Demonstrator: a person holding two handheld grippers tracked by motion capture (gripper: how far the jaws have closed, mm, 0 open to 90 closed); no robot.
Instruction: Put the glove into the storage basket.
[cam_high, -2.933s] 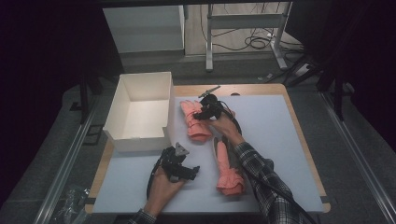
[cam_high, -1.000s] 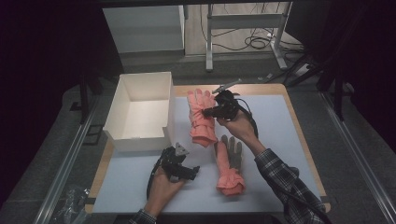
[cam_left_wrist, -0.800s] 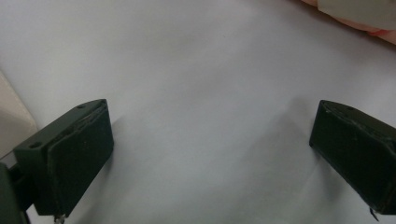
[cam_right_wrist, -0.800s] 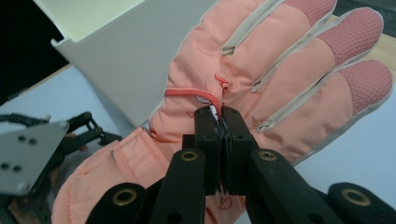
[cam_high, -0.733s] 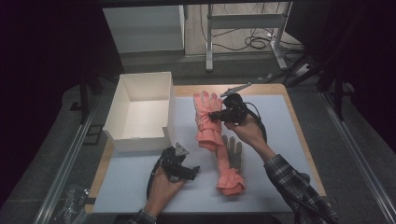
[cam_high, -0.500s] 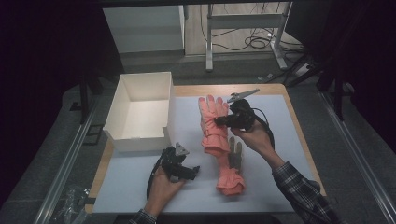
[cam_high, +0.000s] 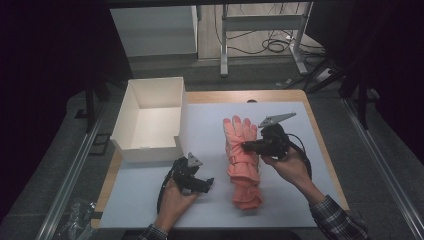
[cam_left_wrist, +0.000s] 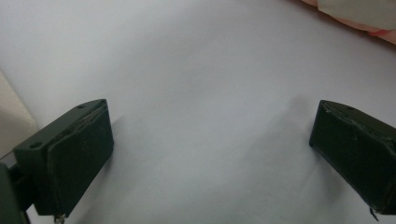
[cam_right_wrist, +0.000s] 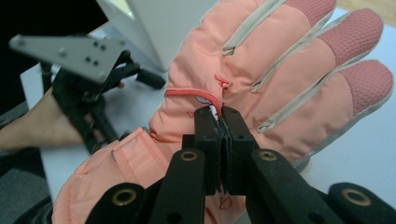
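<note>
From the high view, my right gripper (cam_high: 248, 145) sits just right of centre in the frame, pinching the upper pink glove (cam_high: 240, 142) at its right edge, about where the palm meets the fingers. That glove runs up and down the picture, fingertips toward the top, and its cuff end overlaps the second pink glove (cam_high: 247, 192), which carries the same line on toward the bottom. The long axis of both points away from me, and the white box (cam_high: 150, 120) lies off to the upper left of them. My left gripper (cam_high: 200, 183) rests low and left of centre on the white surface (cam_high: 300, 200), just left of the lower glove and nearer to the box than my right one is.

In the left gripper view, my two jaws stand wide apart at the lower corners with nothing but bare surface between them; a sliver of pink glove (cam_left_wrist: 355, 14) shows in the upper right corner, so the gloves lie ahead and to the right of this gripper.

In the right gripper view, my jaws are closed down narrow on a fold of the upper glove (cam_right_wrist: 261, 79) at the middle of the frame, its fingers fanning to the upper right. The cuff of the other glove (cam_right_wrist: 112, 172) lies lower left, my left gripper (cam_right_wrist: 144, 77) shows at the left, and the corner of the box (cam_right_wrist: 159, 23) stands at the top.
</note>
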